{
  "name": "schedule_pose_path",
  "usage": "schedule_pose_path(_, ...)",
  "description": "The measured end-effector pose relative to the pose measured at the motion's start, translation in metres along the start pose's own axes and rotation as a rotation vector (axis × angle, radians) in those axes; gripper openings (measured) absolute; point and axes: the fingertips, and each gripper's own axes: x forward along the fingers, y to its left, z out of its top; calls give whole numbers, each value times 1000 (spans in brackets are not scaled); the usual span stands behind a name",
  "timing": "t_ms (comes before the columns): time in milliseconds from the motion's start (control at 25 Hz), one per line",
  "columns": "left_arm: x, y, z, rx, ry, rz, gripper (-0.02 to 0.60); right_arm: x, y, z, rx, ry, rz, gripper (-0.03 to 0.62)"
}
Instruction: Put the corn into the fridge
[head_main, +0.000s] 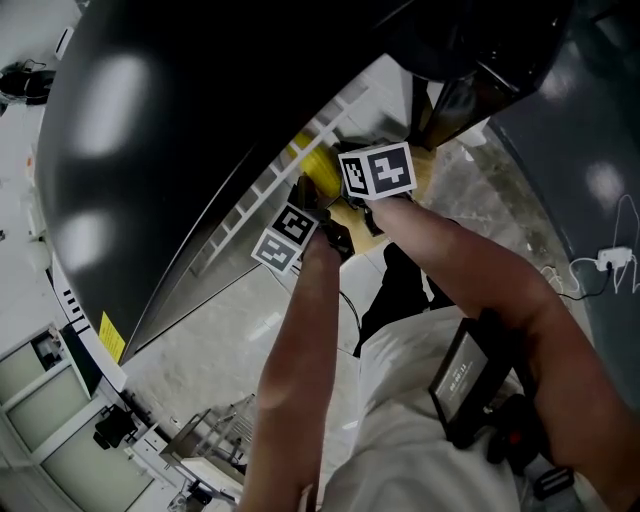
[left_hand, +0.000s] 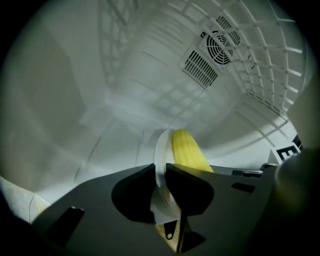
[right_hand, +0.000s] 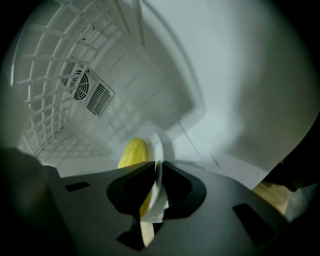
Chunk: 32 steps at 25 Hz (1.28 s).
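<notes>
Smooth white fridge (left_hand: 125, 75): left gripper (left_hand: 160, 170), right gripper (right_hand: 157, 167) clamp thin plate (left_hand: 161, 145) bearing corn (left_hand: 187, 147).

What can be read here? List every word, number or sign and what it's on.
Yellow sticker on the fridge door's edge: too small to read.
Black device on the person's chest: pale print, blurred.
Left marker cube, right marker cube: square patterns only, no words.

Left tool (head_main: 308, 200) and right tool (head_main: 345, 198), marker cubes facing up, are pointing side by side at the white wire rack (head_main: 262, 190). Yellow corn (head_main: 318, 165) is showing just beyond them.
</notes>
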Motion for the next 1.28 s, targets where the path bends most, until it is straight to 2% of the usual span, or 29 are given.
schedule_pose_path(240,-3,2,-3,43,-16,20,48,3,2,-6,-77,25,-37,46)
schedule_pose_path(560,-1,5,3,119,-10,45,66,11,7,-2,-142,57,-29,47)
schedule_pose_path(840,-2,7,1,155,-6,55,106,8,1,-2,-132,32,-53,49)
schedule_pose_path(1000,-1,9,-6,162,-9,32,106,7,-8,-6,-109,25,-57,52)
schedule_pose_path(1280,-11,14,-3,200,-33,45,106,-1,-11,-4,-105,-9,-67,67)
